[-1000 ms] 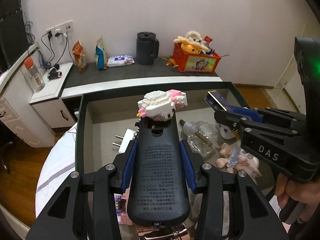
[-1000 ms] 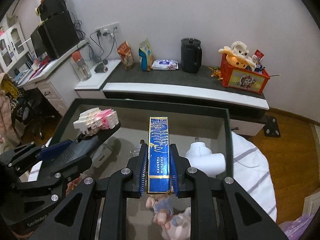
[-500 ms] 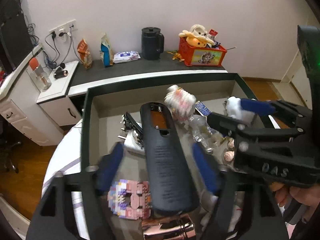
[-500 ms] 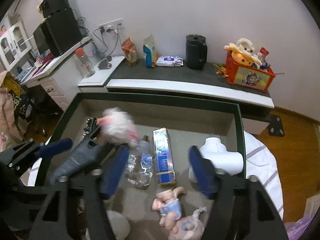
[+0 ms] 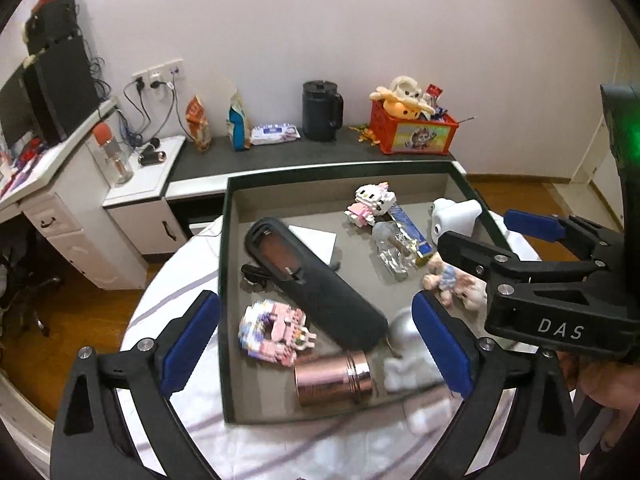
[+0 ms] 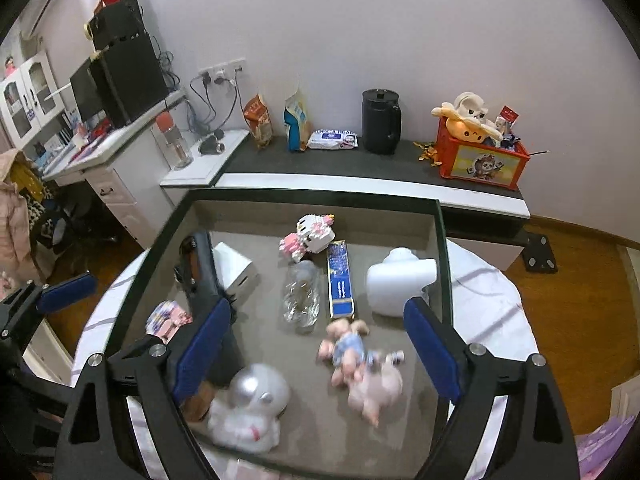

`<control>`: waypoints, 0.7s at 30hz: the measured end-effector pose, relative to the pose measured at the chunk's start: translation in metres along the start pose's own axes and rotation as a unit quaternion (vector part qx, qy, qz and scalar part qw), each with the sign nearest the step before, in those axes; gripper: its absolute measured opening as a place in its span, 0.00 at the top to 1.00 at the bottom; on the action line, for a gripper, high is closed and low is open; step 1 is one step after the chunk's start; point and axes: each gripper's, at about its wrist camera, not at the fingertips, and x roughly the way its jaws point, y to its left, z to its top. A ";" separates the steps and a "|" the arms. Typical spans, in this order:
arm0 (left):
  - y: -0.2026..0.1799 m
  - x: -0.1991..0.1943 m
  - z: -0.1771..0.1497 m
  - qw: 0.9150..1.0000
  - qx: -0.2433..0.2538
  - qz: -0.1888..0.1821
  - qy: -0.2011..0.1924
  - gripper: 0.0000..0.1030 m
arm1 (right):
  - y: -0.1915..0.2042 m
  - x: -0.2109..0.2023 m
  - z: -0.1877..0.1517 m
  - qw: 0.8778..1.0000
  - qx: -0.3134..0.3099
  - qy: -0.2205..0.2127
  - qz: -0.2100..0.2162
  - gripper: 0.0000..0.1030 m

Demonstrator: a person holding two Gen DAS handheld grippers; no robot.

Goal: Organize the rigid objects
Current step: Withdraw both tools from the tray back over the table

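Both grippers hang above the dark-rimmed box (image 5: 223, 280) with nothing between their blue pads: the left gripper (image 5: 316, 354) has its jaws spreading wide, and the right gripper (image 6: 318, 354) is opening too.

Taking the black elongated case (image 5: 316, 280) as the landmark, every rigid piece already lies inside the box around it. Its long axis runs on a diagonal from the far left corner toward the near middle, and its near end sits just ahead of the left gripper's gap, so the left hand looks the nearer one for any regrasp, though the fingers would have to turn to straddle that slant.

Right of the case lie the clear glass bottle (image 5: 390, 250) and the blue carton (image 6: 340, 282), side by side and both pointing away from the cameras; beyond them sits the white brick cat (image 6: 314, 236). Near-left of the case rests the pink brick model (image 5: 274, 332), touching or nearly touching it, and the copper cylinder (image 5: 334, 376) lies crosswise at its near end.

Soft dolls (image 6: 360, 364) crowd the right gripper's near side and would hinder a reach there.
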 end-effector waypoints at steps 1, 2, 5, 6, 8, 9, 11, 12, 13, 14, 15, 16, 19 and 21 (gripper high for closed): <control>-0.001 -0.008 -0.003 1.000 0.000 0.002 -0.005 0.05 | 0.001 -0.007 -0.003 1.000 0.002 -0.004 0.000 0.13; 0.000 -0.015 -0.006 1.000 -0.001 0.004 -0.010 0.05 | 0.002 -0.013 -0.006 1.000 0.004 -0.007 0.000 0.13; 0.002 -0.040 -0.015 1.000 -0.011 0.002 -0.027 0.02 | 0.005 -0.032 -0.014 1.000 0.005 -0.017 -0.001 0.12; 0.003 -0.047 -0.019 0.999 -0.015 0.002 -0.033 0.01 | 0.007 -0.038 -0.017 1.000 0.004 -0.021 -0.003 0.12; 0.005 -0.062 -0.026 0.999 -0.022 0.002 -0.045 0.01 | 0.010 -0.051 -0.024 1.000 0.003 -0.027 -0.001 0.12; 0.005 -0.070 -0.030 0.998 -0.025 0.002 -0.050 0.01 | 0.011 -0.057 -0.027 1.000 0.004 -0.030 0.001 0.12; 0.006 -0.083 -0.037 0.998 -0.031 0.005 -0.059 0.01 | 0.013 -0.069 -0.034 0.999 0.004 -0.036 0.005 0.12; 0.007 -0.091 -0.042 0.997 -0.033 0.007 -0.063 0.01 | 0.014 -0.074 -0.037 0.999 0.004 -0.038 0.005 0.12; 0.006 -0.097 -0.046 0.997 -0.035 0.008 -0.067 0.01 | 0.015 -0.080 -0.040 0.999 0.003 -0.041 0.005 0.12; 0.007 -0.103 -0.051 0.997 -0.037 0.008 -0.072 0.01 | 0.016 -0.086 -0.044 0.999 0.003 -0.044 0.006 0.12; 0.007 -0.110 -0.057 0.996 -0.041 0.009 -0.077 0.01 | 0.016 -0.091 -0.048 0.999 0.002 -0.047 0.007 0.12; 0.008 -0.114 -0.061 0.996 -0.045 0.011 -0.079 0.00 | 0.017 -0.098 -0.054 0.999 0.002 -0.050 0.008 0.12; 0.008 -0.129 -0.079 0.994 -0.058 0.009 -0.088 0.00 | 0.019 -0.111 -0.068 0.999 -0.001 -0.054 0.011 0.12; 0.006 -0.138 -0.092 0.993 -0.063 0.012 -0.094 0.00 | 0.020 -0.120 -0.078 0.998 -0.004 -0.057 0.012 0.12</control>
